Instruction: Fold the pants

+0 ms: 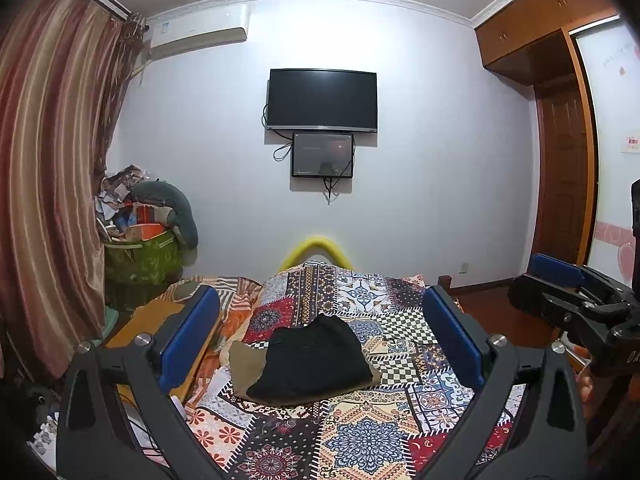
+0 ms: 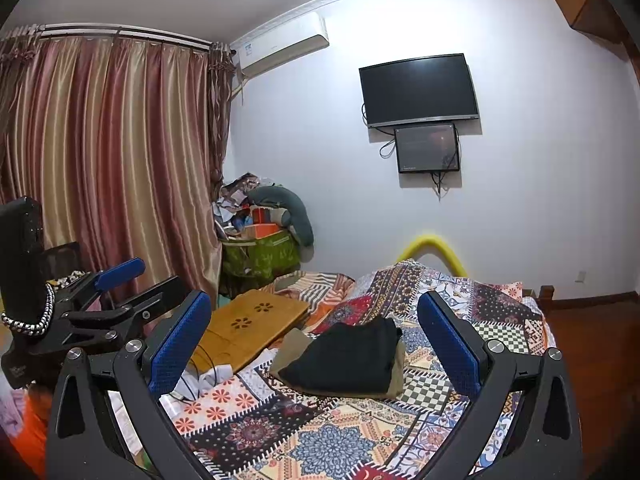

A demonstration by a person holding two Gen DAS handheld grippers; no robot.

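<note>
Folded black pants (image 1: pixel 314 360) lie on top of a folded tan garment (image 1: pixel 242 364) in the middle of the patchwork bedspread (image 1: pixel 360 432). My left gripper (image 1: pixel 320 336) is held above the bed, open, its blue pads wide apart with nothing between them. The right wrist view shows the same black pants (image 2: pixel 348 356) on the tan garment (image 2: pixel 290 346). My right gripper (image 2: pixel 314 340) is also open and empty, raised off the bed. Each gripper appears at the edge of the other's view: the right one (image 1: pixel 576 292), the left one (image 2: pixel 120 284).
A wooden lap desk (image 2: pixel 244 328) lies on the bed's left side with cables and a white item (image 2: pixel 204 380) beside it. A heaped green bin (image 2: pixel 260 252) stands by the striped curtain (image 2: pixel 108 160). A yellow rail (image 2: pixel 434 246) sits at the bed's foot; wardrobe (image 1: pixel 560 160) on the right.
</note>
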